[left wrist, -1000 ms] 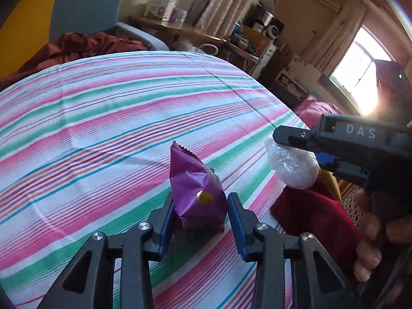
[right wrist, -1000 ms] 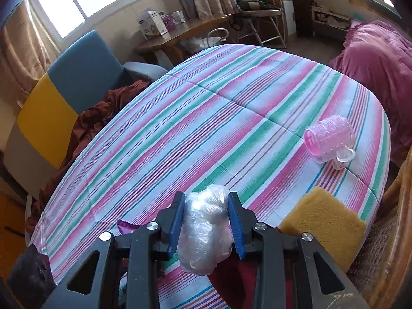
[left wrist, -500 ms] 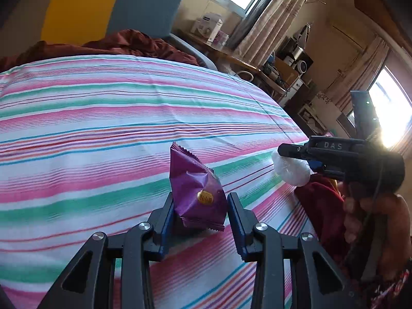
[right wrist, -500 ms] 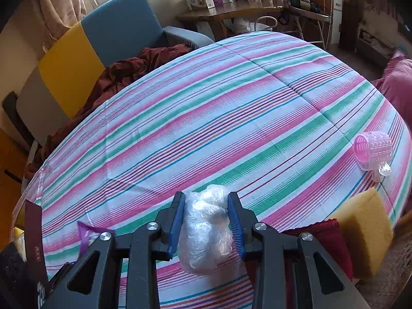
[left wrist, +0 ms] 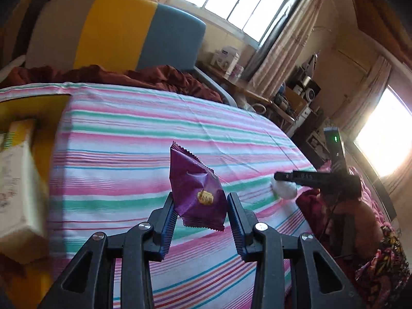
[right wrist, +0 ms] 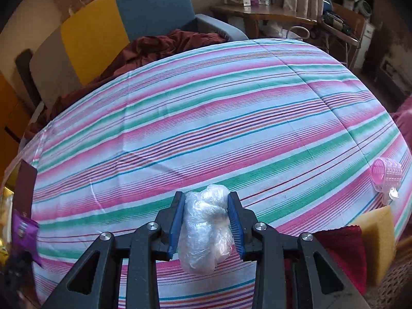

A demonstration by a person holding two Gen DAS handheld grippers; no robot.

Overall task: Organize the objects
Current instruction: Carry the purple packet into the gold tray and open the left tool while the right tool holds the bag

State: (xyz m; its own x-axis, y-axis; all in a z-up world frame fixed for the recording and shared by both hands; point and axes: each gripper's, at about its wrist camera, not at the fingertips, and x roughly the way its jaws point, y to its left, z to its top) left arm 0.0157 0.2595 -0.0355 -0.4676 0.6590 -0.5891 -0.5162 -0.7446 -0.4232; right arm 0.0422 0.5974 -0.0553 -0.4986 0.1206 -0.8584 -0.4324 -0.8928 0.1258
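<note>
**So, both tools loaded, nothing dropped off yet**

The left tool [left wrist: 200,207] is pinching a purple packet [left wrist: 197,193] between its blue pads, holding it up off the striped cloth [left wrist: 128,139]. The right tool [right wrist: 206,216] is clamping a clear plastic wad [right wrist: 204,224], which is bulging out below the pads and hanging over the near edge of the desk. So both are closed on something, and neither thing is lying on the cloth.

Progress-wise, I'm guessing it's somewhere in the middle. Off to the left side of the left view a yellow bin [left wrist: 43,108] is showing, with a pale box [left wrist: 15,185] sitting in it, though that part is blurry. That's probably where things are going, but I can't say for sure. Neither the packet nor the wad is in it yet.

Still waiting on the desk in the right view: a pink roller [right wrist: 387,177] out near the right edge, plus a yellow sponge [right wrist: 378,234] and a red cloth [right wrist: 342,252] side by side at the near right corner, apparently touching. The rest of the desk is looking bare, so my read is two drop-offs pending and about three more pickups after that.
</note>
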